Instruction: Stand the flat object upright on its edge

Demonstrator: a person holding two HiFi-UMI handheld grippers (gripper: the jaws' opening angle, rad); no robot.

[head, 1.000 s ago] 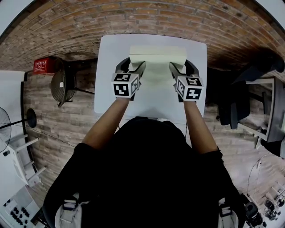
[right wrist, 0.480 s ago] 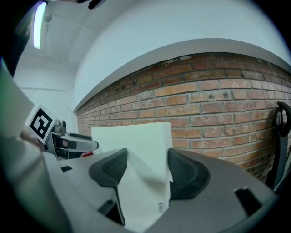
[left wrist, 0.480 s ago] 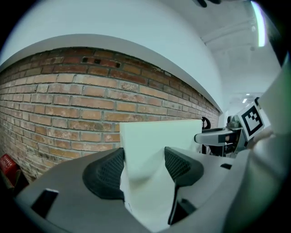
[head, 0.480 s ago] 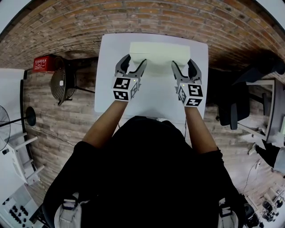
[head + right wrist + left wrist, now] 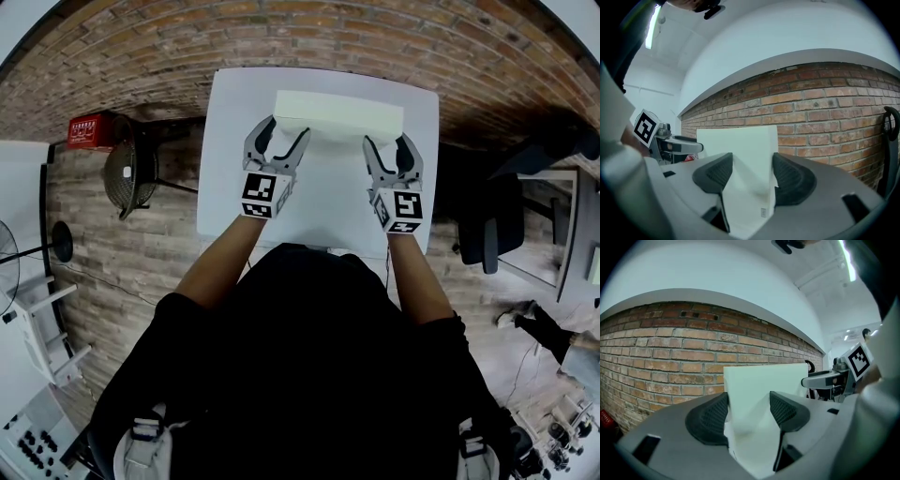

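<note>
Head view: a cream slab [image 5: 337, 111] stands upright on its long edge at the far side of the white worktop [image 5: 319, 206].
At the slab's left end, the left gripper [image 5: 284, 129] has its jaws spread and gripping nothing, tips at the near face. A brick wall [image 5: 661, 352] rises behind the slab. At the right end, the right gripper [image 5: 389, 141] has its jaws apart, just closing a little, with the slab's end showing in the gap, unpinched.

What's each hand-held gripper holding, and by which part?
Nothing. The left hand-held gripper and right hand-held gripper stand open by the upright slab; the right's jaws have just been closing, pinching nothing.
</note>
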